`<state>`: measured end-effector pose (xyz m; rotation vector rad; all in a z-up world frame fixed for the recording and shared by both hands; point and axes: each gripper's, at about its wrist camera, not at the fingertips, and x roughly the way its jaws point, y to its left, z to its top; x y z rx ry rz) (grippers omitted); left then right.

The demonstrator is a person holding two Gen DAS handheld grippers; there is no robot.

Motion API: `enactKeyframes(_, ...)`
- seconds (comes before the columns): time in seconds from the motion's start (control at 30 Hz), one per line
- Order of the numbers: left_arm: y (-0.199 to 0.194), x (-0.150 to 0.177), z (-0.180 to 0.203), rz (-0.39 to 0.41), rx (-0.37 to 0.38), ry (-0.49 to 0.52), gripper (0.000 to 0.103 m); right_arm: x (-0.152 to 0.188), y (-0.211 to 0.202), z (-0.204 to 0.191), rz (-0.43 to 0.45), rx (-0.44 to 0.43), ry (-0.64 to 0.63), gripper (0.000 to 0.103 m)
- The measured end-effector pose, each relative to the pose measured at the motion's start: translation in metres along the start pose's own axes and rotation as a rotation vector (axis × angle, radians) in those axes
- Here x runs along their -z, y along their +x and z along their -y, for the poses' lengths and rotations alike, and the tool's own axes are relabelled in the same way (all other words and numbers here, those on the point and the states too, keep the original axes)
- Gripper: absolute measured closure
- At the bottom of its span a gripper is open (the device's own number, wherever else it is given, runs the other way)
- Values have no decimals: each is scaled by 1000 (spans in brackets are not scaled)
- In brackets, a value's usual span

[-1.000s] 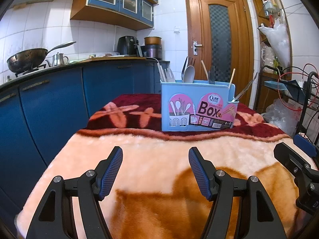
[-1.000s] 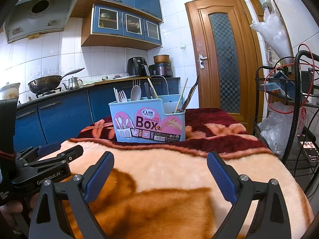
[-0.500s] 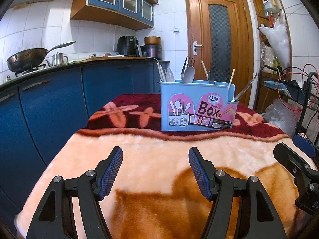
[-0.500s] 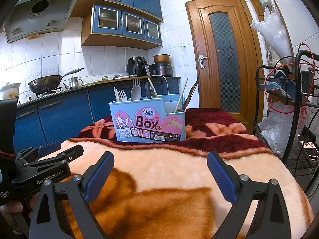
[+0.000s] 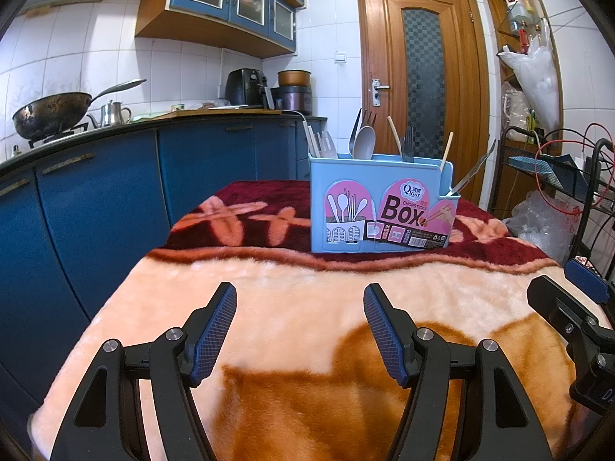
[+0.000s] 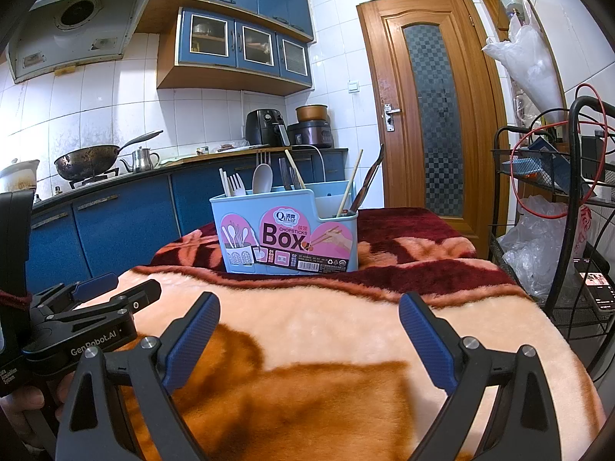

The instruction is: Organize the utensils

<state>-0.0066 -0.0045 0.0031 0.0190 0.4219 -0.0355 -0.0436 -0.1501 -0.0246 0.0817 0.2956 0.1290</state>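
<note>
Plush peach blanket (image 5: 307,299) lies under both my claws: the left claw (image 5: 300,330) is spread wide and empty, and the right claw (image 6: 309,340) likewise. "GenRobot.AI" reads on my left claw's side. Farther off, on the blanket's dark red band, stands the pale blue utensil box (image 6: 284,238), labelled "Qinar CHOPSTICKS Box"; its smaller print is unreadable. Spoons, forks and chopsticks poke up, their lower ends hidden. Nothing has moved since a second ago.
</note>
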Motion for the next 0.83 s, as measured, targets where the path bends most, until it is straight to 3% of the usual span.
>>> enactKeyframes(0.83, 0, 0, 0, -2, 0, -1, 33, 0, 0, 0, 0, 0, 1, 7)
